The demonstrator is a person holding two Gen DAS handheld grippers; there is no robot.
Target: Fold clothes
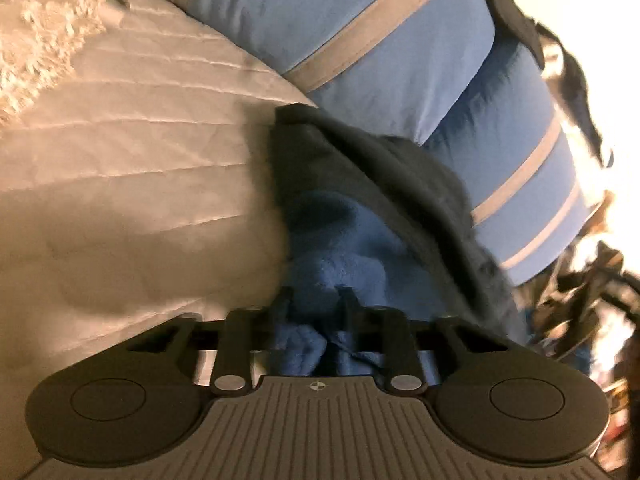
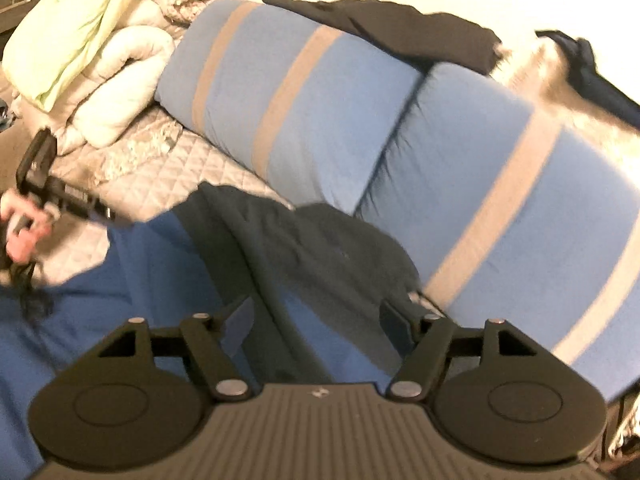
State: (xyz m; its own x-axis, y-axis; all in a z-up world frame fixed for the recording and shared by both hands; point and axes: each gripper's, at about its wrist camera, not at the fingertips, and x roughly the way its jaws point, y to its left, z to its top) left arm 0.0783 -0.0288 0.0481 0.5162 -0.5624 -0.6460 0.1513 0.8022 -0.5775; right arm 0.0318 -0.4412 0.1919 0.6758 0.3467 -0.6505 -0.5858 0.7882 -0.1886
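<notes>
Blue fleece garment in left gripper

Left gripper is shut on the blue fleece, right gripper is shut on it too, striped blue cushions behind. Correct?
Not quite. The right gripper is open: the right wrist view shows its fingers spread wide above the blue fleece, gripping nothing. The rest holds: the left gripper is shut on bunched fleece in the left wrist view, and the striped blue cushions lie behind.

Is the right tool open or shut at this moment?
Open. In the right wrist view, the right tool has its two fingers spread wide apart above the blue garment, with nothing clamped between them.
</notes>
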